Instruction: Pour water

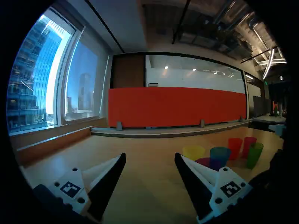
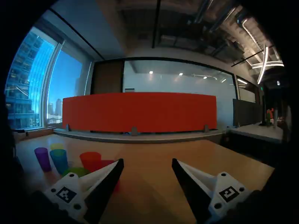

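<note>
Left claw (image 1: 150,156), right claw (image 2: 147,161): both released, empty. Cups (image 1: 219,155) on bench (image 1: 149,142), 4 o'clock in left gripper view, 8 o'clock in right gripper view.

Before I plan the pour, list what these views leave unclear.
Left gripper view: magenta cup, mostly hidden behind the left gripper.
Right gripper view: green cup, lower part hidden by the right gripper.
Left gripper view: blue cup seen side-on; its wall hides any contents.
</note>
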{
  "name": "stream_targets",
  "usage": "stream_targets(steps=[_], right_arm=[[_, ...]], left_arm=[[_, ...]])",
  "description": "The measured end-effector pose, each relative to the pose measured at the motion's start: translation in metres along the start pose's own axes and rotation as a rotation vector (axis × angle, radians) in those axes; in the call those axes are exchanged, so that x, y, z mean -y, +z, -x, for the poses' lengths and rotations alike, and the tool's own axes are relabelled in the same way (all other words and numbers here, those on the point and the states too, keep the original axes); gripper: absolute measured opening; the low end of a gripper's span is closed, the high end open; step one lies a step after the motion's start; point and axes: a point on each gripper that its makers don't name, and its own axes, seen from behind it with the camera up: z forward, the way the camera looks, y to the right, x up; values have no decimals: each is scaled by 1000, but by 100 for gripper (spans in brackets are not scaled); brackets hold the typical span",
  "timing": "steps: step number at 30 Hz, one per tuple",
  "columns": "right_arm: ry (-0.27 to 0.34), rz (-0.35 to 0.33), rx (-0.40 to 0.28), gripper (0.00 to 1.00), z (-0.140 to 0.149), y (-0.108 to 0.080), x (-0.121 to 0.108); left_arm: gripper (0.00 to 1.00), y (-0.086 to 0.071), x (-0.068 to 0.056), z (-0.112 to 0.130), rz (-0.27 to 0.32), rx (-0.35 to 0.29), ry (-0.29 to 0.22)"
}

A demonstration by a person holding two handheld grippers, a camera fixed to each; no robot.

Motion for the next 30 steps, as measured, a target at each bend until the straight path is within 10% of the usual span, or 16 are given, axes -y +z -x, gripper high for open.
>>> stream_targets(steps=[11,30], right_arm=[[-7,-6,1,100,-5,0,0],[-27,-103,21,100,-104,-8,16]], left_arm=[[97,1,-3,-5,6,7,-11],[97,9,-12,-105,73,11,12]])
